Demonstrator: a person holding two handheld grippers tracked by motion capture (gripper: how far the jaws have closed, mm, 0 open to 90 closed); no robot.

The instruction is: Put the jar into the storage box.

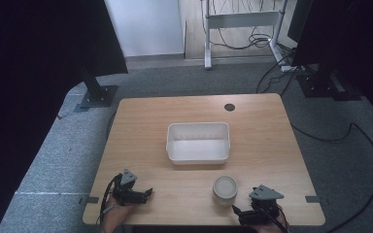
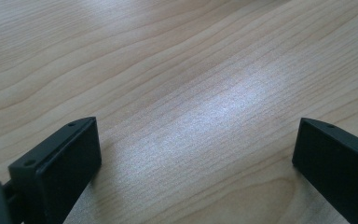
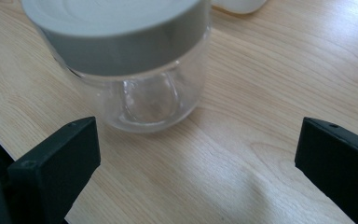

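Note:
A clear glass jar [image 1: 225, 189] with a grey lid stands upright near the table's front edge. In the right gripper view the jar [image 3: 135, 60] sits just ahead of the jaws, left of centre, not touched. My right gripper [image 1: 238, 212] is at the front right, open, a little right of the jar. The right gripper [image 3: 198, 154] has bare wood between its jaws. My left gripper [image 1: 148, 193] rests at the front left, open. The left gripper [image 2: 196, 154] holds nothing, jaws spread wide over the tabletop. A white rectangular bin [image 1: 198, 142] stands empty mid-table.
The wooden table [image 1: 141, 121] has a round cable hole [image 1: 229, 107] at the back. Black stands [image 1: 96, 92] and cables [image 1: 359, 141] lie on the grey carpet around it. A white frame [image 1: 238, 19] stands beyond.

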